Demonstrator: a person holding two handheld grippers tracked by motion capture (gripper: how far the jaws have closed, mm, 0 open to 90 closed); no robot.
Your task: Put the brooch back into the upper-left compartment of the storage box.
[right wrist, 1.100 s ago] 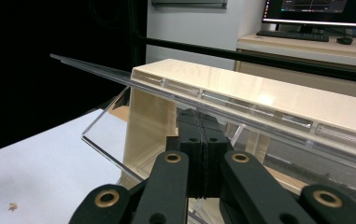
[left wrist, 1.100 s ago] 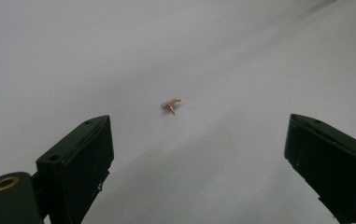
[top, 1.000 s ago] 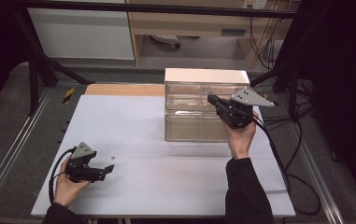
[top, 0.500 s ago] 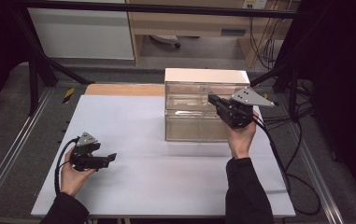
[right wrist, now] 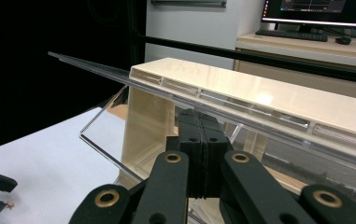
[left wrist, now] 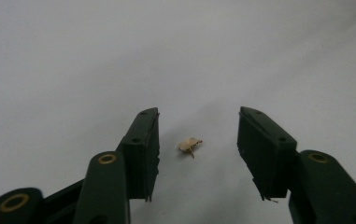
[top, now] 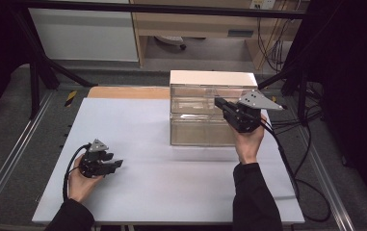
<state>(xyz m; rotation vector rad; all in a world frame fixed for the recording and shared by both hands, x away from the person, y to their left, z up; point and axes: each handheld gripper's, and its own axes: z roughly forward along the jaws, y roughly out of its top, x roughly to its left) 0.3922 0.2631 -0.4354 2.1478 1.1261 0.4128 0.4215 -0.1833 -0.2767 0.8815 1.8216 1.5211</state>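
One small tan piece (left wrist: 190,145) on worktop (top: 137,134), orientation unclear; left gripper (left wrist: 198,144) jaws half-wide, just closing around it, untouched. Right gripper (right wrist: 202,140) jaws pressed together at one clear box (top: 205,115).

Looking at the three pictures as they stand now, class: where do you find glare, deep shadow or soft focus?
High view: the white table is evenly lit, its surroundings fall into black. Left gripper view: the small tan piece between the fingers looks slightly soft, and the tabletop fades greyer towards the top. Right gripper view: a bright glare patch sits on the cream top of the clear box, with a dark background at left.
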